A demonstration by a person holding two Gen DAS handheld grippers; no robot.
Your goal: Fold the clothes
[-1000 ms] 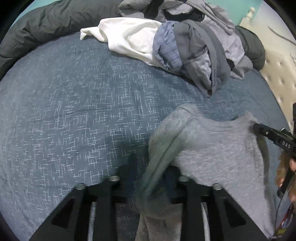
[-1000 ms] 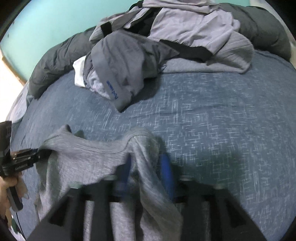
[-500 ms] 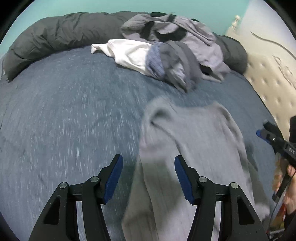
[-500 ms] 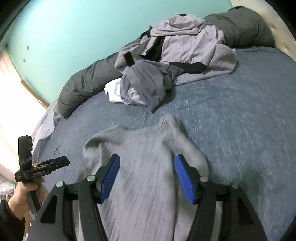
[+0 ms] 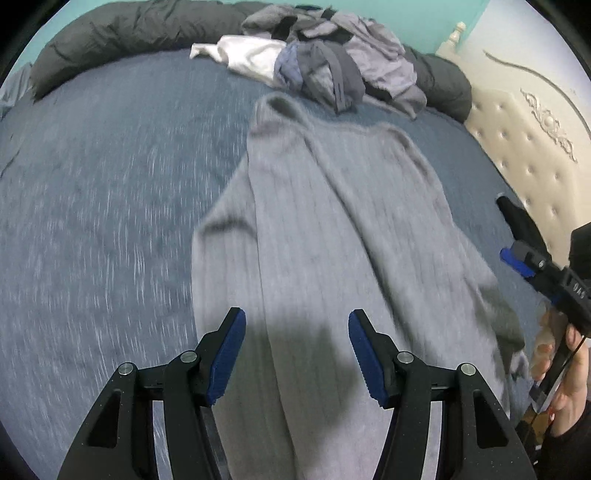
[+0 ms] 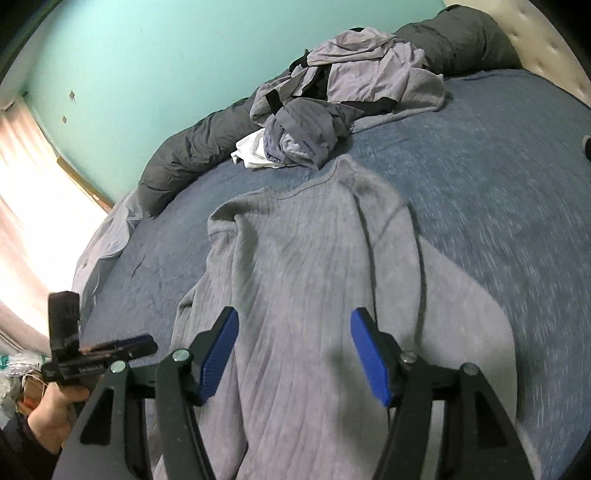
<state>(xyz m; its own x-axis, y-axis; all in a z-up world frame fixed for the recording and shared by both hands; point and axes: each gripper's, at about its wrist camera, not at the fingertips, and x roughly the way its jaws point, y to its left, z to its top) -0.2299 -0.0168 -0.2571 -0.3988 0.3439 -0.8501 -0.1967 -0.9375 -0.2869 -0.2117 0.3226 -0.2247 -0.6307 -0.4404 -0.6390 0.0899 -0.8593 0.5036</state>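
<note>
Blue bedspread [image 5: 110,192] | grey sweater [image 5: 314,229] flat | clothes pile [image 5: 332,66] behind collar

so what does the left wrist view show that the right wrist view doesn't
Only the left wrist view: the carved scroll on the tufted headboard and a white bedpost knob.
Only the right wrist view: the bright curtain.
Both: the grey sweater on the blue bed, the clothes pile, and the left gripper and right gripper, both open.
</note>
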